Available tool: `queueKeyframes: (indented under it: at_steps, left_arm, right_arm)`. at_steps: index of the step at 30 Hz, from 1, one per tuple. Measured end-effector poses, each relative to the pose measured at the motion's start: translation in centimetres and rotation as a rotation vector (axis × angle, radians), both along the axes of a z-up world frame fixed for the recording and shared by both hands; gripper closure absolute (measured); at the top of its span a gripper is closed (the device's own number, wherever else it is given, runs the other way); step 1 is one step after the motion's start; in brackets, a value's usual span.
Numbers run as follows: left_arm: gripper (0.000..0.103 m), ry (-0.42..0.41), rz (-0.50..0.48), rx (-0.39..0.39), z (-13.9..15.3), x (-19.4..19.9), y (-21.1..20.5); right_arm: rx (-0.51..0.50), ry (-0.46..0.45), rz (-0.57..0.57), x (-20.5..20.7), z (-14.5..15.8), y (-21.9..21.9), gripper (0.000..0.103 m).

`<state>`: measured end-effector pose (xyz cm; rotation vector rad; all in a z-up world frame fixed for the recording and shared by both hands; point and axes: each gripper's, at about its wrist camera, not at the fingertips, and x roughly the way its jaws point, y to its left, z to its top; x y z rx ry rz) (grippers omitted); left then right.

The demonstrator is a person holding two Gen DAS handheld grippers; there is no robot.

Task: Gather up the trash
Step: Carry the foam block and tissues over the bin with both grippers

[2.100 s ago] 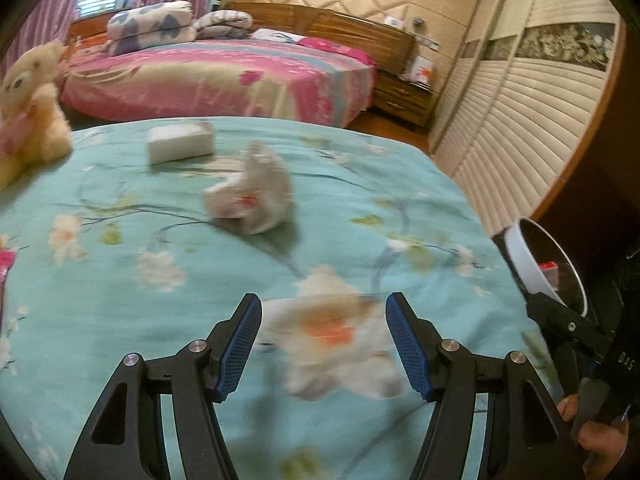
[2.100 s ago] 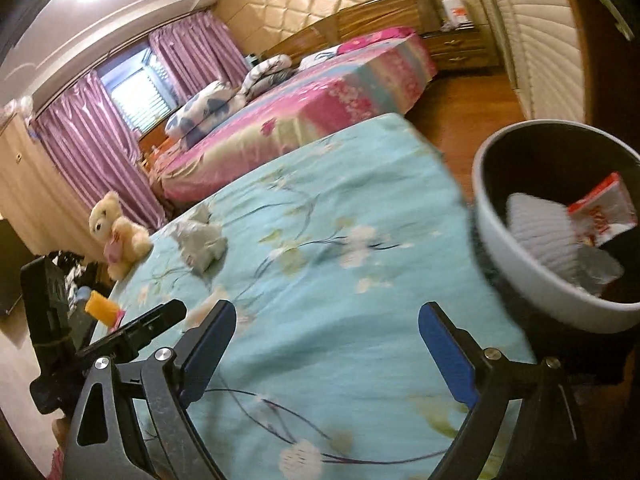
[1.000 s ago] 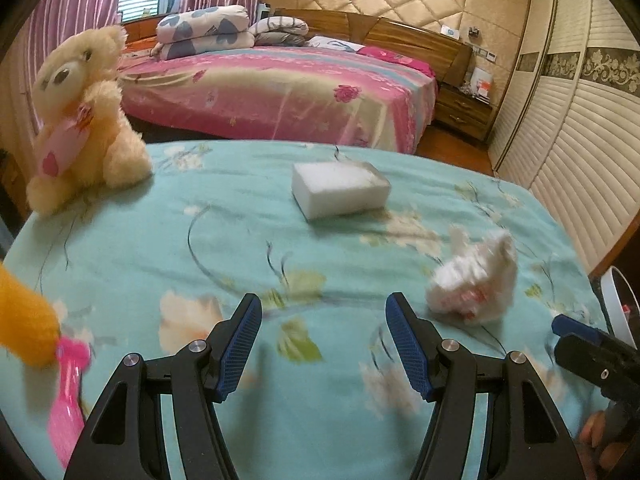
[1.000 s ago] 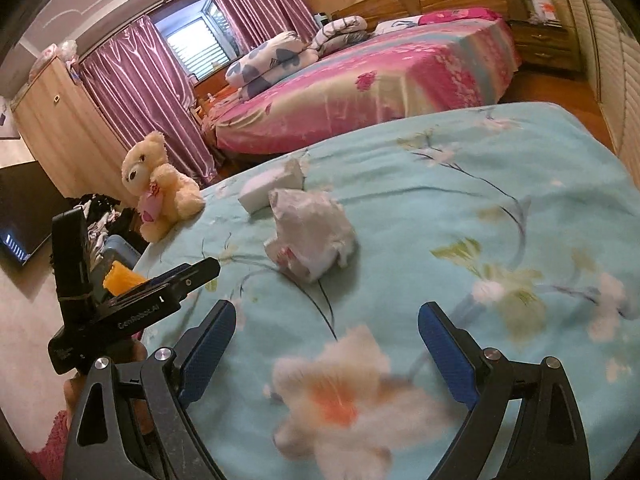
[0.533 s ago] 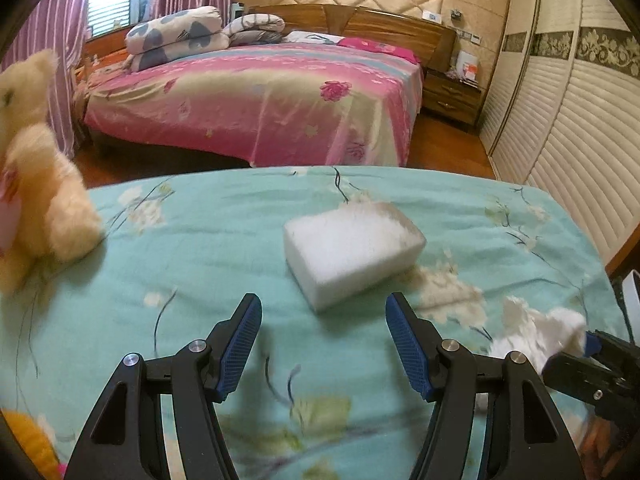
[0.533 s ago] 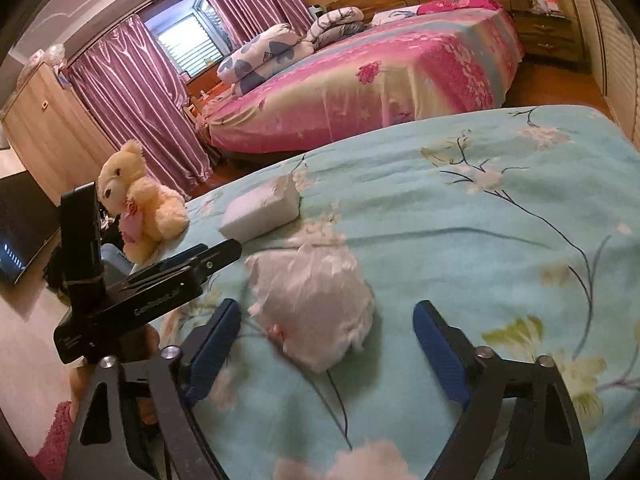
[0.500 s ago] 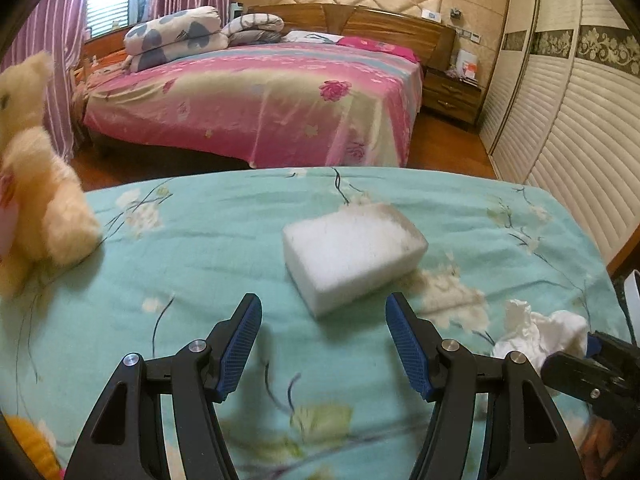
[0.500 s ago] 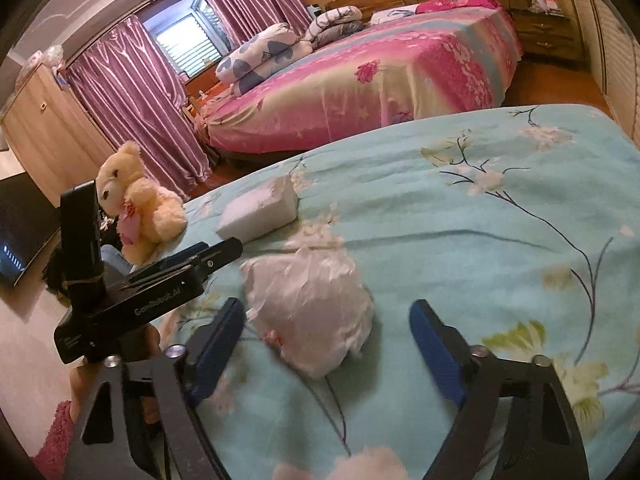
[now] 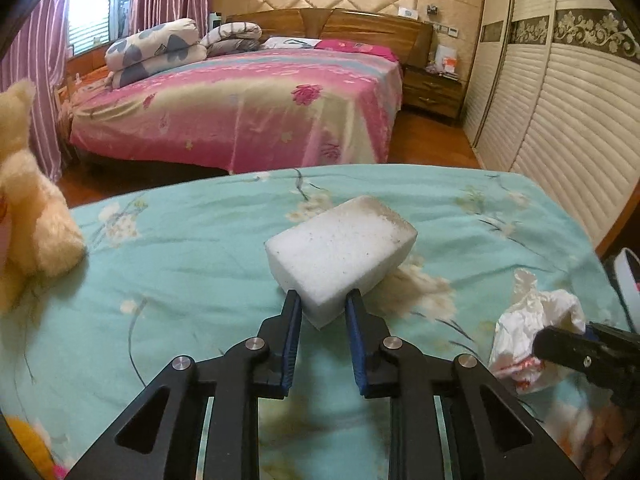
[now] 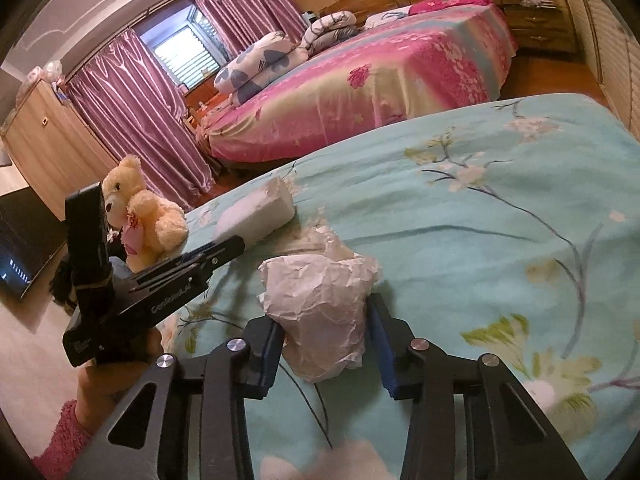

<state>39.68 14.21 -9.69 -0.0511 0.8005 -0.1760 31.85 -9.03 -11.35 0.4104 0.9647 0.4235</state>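
I am closing the left hand-held gripper [image 9: 320, 312] on the sponge [image 9: 340, 256] and the right hand-held gripper [image 10: 326, 340] on the crumpled paper [image 10: 320, 304]; both are resting on the bed [image 10: 500, 216], binning still pending.

The room looks warm and fairly dim to me, washed in a yellowish cast. The strongest light comes from the window [image 10: 182, 56] at about eleven o'clock in my right view, where its slats glare almost white, and again at ten o'clock in my left view. The pink curtains [image 10: 120, 92] shine with satin streaks. The white block [image 9: 340, 256] throws a soft shadow toward five o'clock. Both views bulge like a fishbowl, with black corners and straight edges bowing near the rim. Low at four o'clock in my left view, things smear with blur.
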Motion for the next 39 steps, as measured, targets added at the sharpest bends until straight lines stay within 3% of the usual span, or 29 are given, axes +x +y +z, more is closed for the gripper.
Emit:
queueKeyframes:
  at_steps: [15, 39]
  left_arm:
    - [0.083, 0.026, -0.044, -0.15, 1.8, -9.4, -4.4]
    - [0.082, 0.021, -0.213, -0.149, 3.4, -14.6, -12.3]
  right_arm:
    - [-0.021, -0.025, -0.119, -6.5, 2.2, -8.1, 0.063]
    - [-0.012, -0.074, -0.316, -14.1, 3.7, -16.2, 0.063]
